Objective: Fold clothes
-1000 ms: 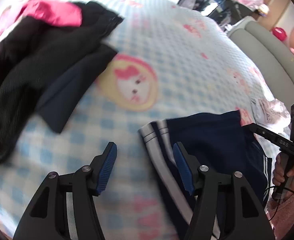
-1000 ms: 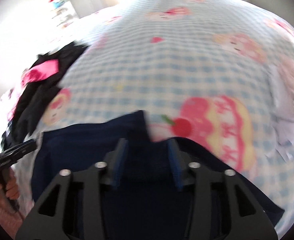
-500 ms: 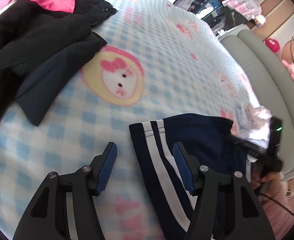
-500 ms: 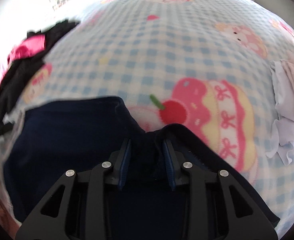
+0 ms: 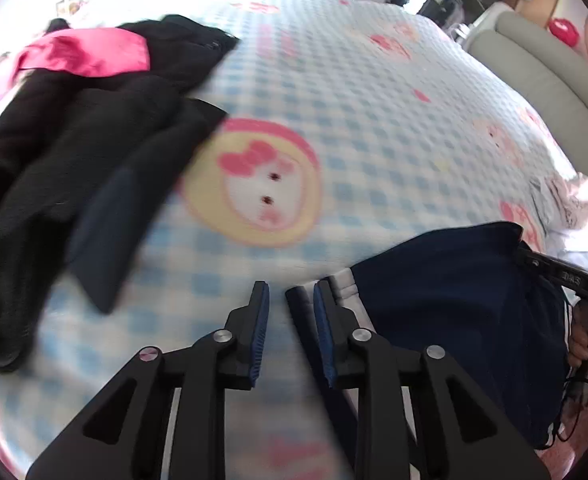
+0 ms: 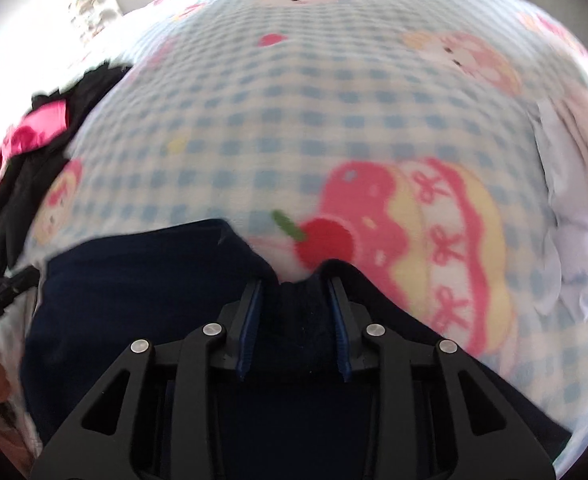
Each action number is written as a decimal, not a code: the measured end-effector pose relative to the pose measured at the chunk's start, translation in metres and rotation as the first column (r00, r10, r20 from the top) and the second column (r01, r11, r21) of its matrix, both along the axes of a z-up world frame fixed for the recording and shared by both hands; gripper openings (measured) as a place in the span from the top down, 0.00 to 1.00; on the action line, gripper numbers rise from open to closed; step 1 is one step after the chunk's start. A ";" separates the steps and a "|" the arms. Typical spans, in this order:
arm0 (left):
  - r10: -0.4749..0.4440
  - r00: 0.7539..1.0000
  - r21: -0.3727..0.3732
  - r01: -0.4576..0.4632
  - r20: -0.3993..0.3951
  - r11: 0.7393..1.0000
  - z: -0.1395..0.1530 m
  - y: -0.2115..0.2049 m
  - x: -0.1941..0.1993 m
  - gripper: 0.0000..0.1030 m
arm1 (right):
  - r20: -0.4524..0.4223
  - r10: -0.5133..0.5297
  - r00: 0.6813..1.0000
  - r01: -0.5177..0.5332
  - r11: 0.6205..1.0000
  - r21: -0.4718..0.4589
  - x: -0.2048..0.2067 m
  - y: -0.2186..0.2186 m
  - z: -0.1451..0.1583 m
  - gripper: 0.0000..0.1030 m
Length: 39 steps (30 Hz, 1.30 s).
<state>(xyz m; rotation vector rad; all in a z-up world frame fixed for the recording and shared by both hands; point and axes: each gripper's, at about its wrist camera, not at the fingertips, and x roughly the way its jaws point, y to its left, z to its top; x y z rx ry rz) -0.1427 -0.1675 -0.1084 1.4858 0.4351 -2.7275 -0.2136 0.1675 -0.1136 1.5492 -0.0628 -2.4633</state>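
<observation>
We've got the navy shorts (image 5: pixel 453 280) lying on the bed's checked blue blanket (image 5: pixel 373 100), near its front edge, white side stripes showing at the corner. Our left claw (image 5: pixel 290 300) has its jaws drawn close together around that striped corner, clenched on the cloth as far as we can see through the blur. Our right claw (image 6: pixel 294 296) is clamped on a bunched fold of the same shorts (image 6: pixel 134 280), beside the blanket's printed cherry cake. A heap of black and pink clothes (image 5: pixel 74 100) sits well apart, far left.
</observation>
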 end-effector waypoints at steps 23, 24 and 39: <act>-0.043 0.995 0.043 0.047 -0.085 0.998 0.021 0.055 0.099 0.58 | -0.015 0.142 0.990 -0.141 0.989 0.046 0.157 -0.011 0.023 0.69; -0.061 0.995 0.072 0.067 -0.075 0.995 0.020 0.057 0.102 0.58 | -0.015 0.132 0.991 -0.131 0.991 0.022 0.162 -0.006 0.025 0.69; -0.167 0.984 -0.068 0.171 0.062 0.983 0.012 0.071 0.123 0.50 | 0.009 0.043 0.999 -0.043 0.999 -0.003 0.186 0.024 0.011 0.62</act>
